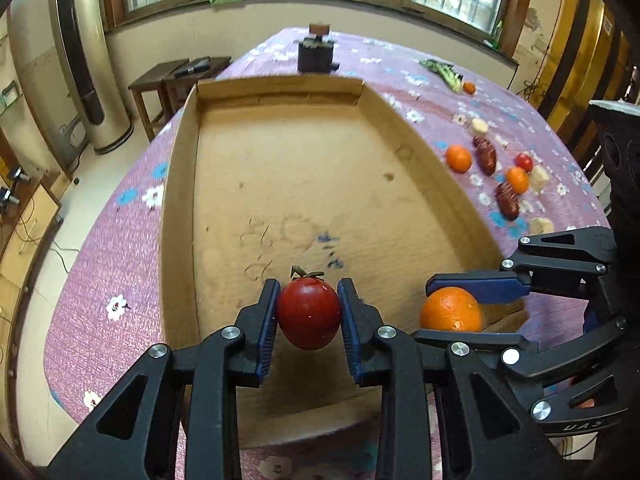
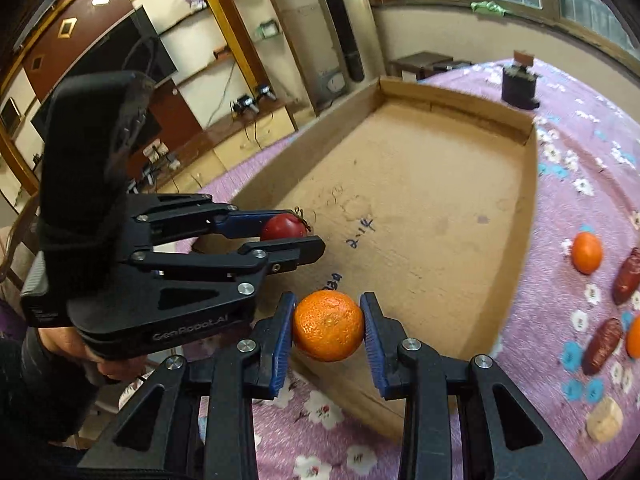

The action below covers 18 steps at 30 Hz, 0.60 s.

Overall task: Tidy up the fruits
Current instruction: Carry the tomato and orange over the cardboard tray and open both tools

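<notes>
The tomato, low in the frame's centre, is pinched by the left gripper above the cardboard box. The right gripper clasps an orange over the near wall. Let go from this height, either fruit could roll or bounce away.

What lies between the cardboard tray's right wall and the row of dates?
In the left wrist view, between the cardboard tray and the dates lies one loose orange on the purple cloth.

A small dark box stands on the floral purple tablecloth near two wooden stools
</notes>
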Each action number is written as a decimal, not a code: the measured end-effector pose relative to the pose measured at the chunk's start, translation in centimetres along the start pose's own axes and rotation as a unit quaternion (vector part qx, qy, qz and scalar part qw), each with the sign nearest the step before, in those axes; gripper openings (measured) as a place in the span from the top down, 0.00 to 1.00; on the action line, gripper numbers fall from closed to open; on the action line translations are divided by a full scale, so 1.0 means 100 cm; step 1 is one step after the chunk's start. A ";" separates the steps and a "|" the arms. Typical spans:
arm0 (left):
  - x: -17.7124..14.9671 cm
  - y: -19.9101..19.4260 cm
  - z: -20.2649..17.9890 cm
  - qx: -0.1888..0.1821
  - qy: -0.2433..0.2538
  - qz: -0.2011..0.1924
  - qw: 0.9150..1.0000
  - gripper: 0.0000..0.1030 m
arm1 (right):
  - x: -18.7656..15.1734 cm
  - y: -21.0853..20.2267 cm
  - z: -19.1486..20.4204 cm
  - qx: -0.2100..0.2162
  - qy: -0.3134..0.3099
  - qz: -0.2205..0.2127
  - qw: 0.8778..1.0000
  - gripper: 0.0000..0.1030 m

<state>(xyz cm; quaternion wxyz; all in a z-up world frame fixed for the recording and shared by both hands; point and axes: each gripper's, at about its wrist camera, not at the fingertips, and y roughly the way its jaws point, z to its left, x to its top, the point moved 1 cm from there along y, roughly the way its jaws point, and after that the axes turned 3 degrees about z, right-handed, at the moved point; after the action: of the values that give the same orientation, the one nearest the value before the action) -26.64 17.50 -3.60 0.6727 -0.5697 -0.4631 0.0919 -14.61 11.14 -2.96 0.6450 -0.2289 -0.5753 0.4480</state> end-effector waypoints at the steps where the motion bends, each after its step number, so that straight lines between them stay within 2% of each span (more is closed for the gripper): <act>1: -0.001 0.002 0.000 0.015 0.010 -0.001 1.000 0.74 | 0.001 0.007 -0.001 0.000 0.001 0.006 1.000 0.68; 5: 0.001 0.006 0.010 0.053 0.017 0.007 0.998 0.74 | 0.003 0.020 -0.001 0.002 0.005 0.016 1.000 0.68; 10: 0.005 0.006 0.028 0.052 0.021 0.015 0.998 0.74 | 0.010 0.034 0.010 -0.002 -0.014 0.021 1.000 0.66; 12: 0.004 0.005 0.029 0.057 0.020 0.018 0.998 0.59 | 0.006 0.036 0.011 -0.010 -0.024 0.025 0.999 0.64; 13: 0.004 0.004 0.028 0.064 0.020 0.017 0.998 0.37 | 0.004 0.034 0.012 -0.012 -0.025 0.027 0.999 0.62; 14: 0.002 0.001 0.028 0.068 0.021 0.014 0.997 0.29 | 0.003 0.032 0.012 -0.010 -0.023 0.027 0.999 0.59; 16: 0.001 -0.002 0.026 0.070 0.022 0.009 0.997 0.28 | 0.001 0.026 0.011 -0.009 -0.019 0.022 1.000 0.53; 18: 0.000 -0.004 0.025 0.069 0.019 0.008 0.997 0.28 | 0.001 0.017 0.008 -0.010 -0.017 0.013 1.000 0.52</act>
<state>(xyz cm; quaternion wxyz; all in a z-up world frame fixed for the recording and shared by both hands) -28.64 19.08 -3.50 0.7185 -0.5274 -0.4378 0.1182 -15.88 11.86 -4.10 0.6265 -0.2353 -0.5877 0.4547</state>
